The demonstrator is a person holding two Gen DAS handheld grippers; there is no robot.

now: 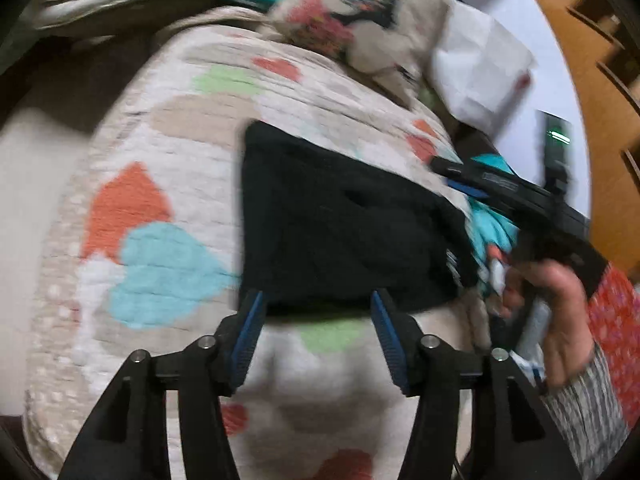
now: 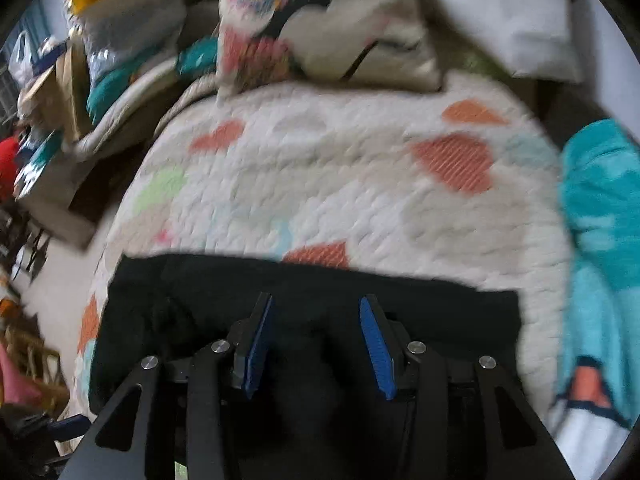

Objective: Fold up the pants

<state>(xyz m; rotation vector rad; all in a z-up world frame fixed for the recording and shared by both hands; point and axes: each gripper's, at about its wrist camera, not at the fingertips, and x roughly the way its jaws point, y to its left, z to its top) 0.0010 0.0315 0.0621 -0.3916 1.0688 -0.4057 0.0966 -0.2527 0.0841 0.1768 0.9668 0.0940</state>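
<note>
Blue-padded fingers (image 1: 256, 332) of the left gripper (image 1: 318, 300) stand wide apart and empty, just short of the near edge of the black pants (image 1: 340, 232), which lie as a compact folded block on the heart-patterned quilt (image 1: 160, 160) of the bed. Over the same cloth, the right gripper (image 2: 316, 304) is likewise spread, holding nothing. To finish well, judge each edge, pinch both layers together, and lift evenly. Both tools are tilted downward.

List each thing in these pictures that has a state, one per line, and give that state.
Pants: folded into a flat black block on the quilt.
Left hand-held gripper: open, empty, at the pants' near edge.
Right hand-held gripper: open, empty, over the pants.
Pillow: lying at the quilt's far end.
</note>
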